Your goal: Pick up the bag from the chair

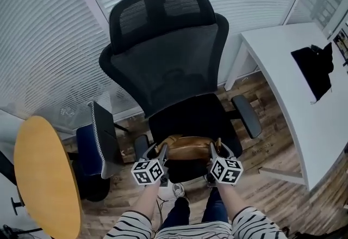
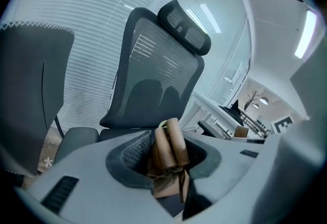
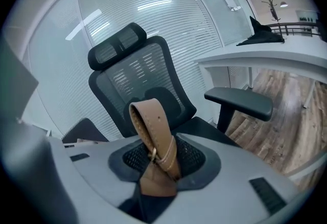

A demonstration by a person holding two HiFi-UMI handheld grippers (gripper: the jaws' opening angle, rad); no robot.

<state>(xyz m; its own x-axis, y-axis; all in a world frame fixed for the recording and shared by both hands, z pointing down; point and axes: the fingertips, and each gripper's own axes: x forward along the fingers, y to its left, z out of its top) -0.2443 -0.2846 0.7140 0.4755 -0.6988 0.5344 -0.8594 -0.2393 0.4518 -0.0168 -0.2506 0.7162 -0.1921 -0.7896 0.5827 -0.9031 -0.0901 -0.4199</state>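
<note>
Bag (image 1: 187, 148) in left claw (image 2: 167, 154), right claw (image 3: 157, 155)

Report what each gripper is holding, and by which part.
Both hold the brown bag: left gripper clamps its rolled handles, right gripper its buckled strap.

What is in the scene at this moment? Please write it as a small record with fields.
bag: brown, at the front edge of the seat
chair: black mesh office chair, facing the person
left gripper: shut on the bag
right gripper: shut on the bag
bag lifted off the seat: cannot tell
nearby: white desk to the right, round wooden table to the left
</note>
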